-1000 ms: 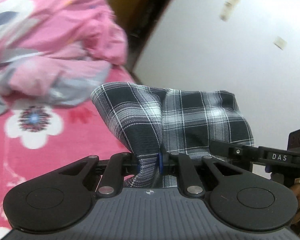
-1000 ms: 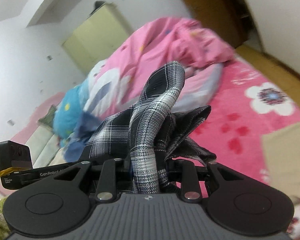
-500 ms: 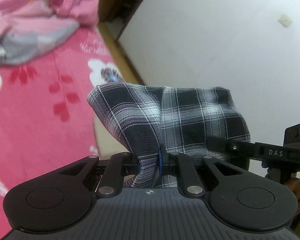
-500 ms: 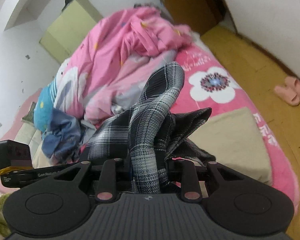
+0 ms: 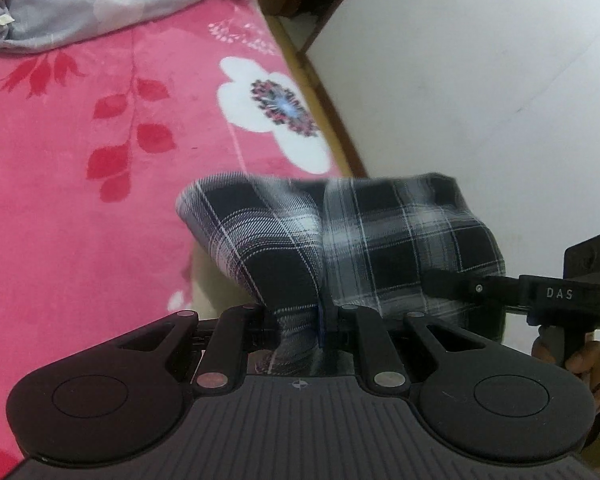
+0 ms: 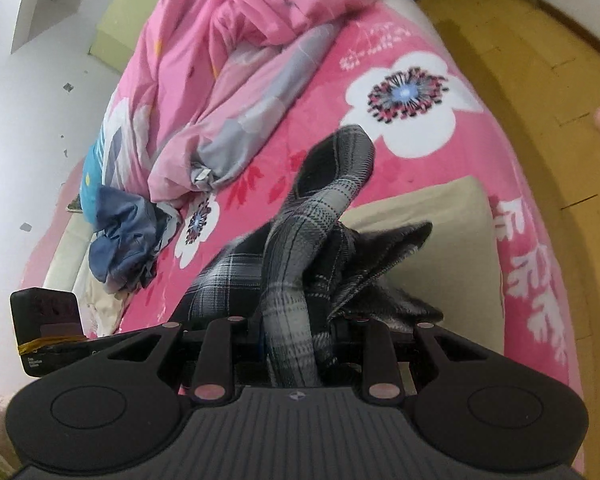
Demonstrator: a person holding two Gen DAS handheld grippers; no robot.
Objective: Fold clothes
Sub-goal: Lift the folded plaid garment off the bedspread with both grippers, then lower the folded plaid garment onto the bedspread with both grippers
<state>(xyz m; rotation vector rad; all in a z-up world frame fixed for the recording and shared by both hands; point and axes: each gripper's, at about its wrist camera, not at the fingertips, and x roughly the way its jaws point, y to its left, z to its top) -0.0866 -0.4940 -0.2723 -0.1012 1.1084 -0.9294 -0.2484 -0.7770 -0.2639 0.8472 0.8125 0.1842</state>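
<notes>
— Between the left gripper's closed fingers, what is caught?

— A fold of the black-and-white plaid garment. The jaws stand narrow and pinch it tight, and the cloth rises from them in a loose hump held off the bed.

— And the right gripper?

— Its jaws clamp a thicker bunch of the same plaid garment. One twisted length stands up and away from the fingers; darker folds spill to the right of them. In the left wrist view that gripper's body shows at the right edge, with the person's hand around its handle.

— What lies beneath?

— A pink blanket printed with red leaves and a big white flower. Near the right gripper, partly hidden by the plaid cloth, lies a flat beige cloth on the blanket.

— Further out?

— On the far side a crumpled pink-and-grey quilt is heaped on the bed, and at its left end sits a bundle of blue clothing. A yellow wooden floor runs along the bed's right side, and a white wall stands beyond it.
</notes>
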